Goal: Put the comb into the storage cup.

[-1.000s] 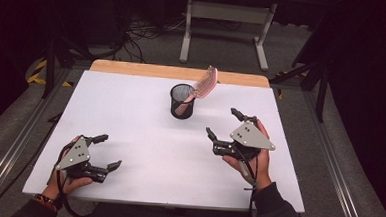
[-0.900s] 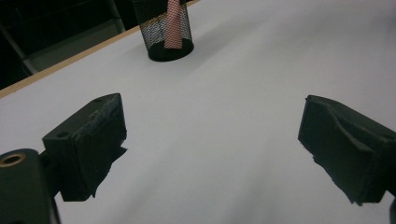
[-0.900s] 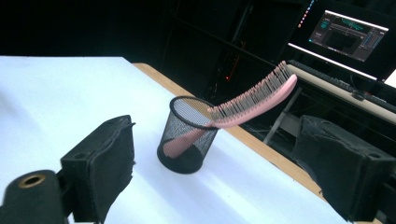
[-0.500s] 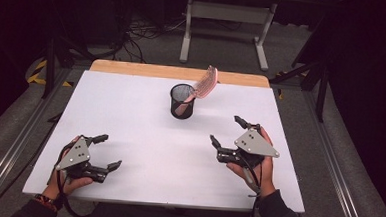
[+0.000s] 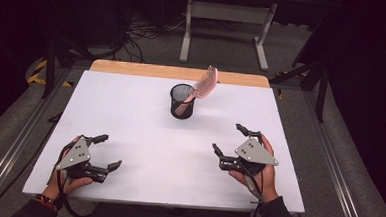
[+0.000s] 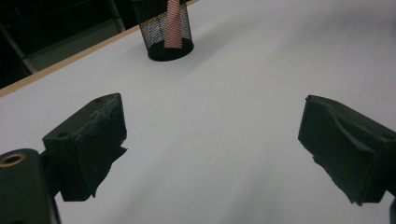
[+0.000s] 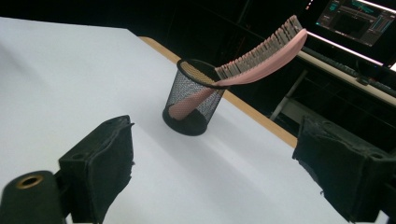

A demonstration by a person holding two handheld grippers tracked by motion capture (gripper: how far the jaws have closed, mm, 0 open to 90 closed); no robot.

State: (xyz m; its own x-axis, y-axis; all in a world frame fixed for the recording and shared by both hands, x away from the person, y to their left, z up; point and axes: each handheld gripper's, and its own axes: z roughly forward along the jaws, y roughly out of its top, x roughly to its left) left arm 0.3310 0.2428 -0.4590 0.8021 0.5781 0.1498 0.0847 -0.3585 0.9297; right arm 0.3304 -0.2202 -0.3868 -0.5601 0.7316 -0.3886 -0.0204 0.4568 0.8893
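Note:
A black mesh cup (image 5: 182, 102) stands upright toward the back of the white table (image 5: 130, 115). A pink hairbrush (image 5: 205, 84) leans in it, handle down, bristled head sticking out over the rim to the right. My left gripper (image 5: 107, 151) rests near the front left edge, open, nothing between its jaws. My right gripper (image 5: 228, 139) sits at the front right, open and empty too. The cup (image 6: 164, 29) lies far ahead in the left gripper view. In the right gripper view the cup (image 7: 192, 99) and the brush (image 7: 264, 49) stand ahead, between the jaws' lines.
A wooden strip (image 5: 178, 73) runs along the table's far edge. Beyond it stands a grey metal frame (image 5: 225, 20) on the floor with cables. A lit monitor (image 7: 357, 16) glows at the upper right of the right gripper view.
My right gripper has drawn back toward the front edge and sunk lower, away from the cup. The left gripper, cup and brush have stayed put.

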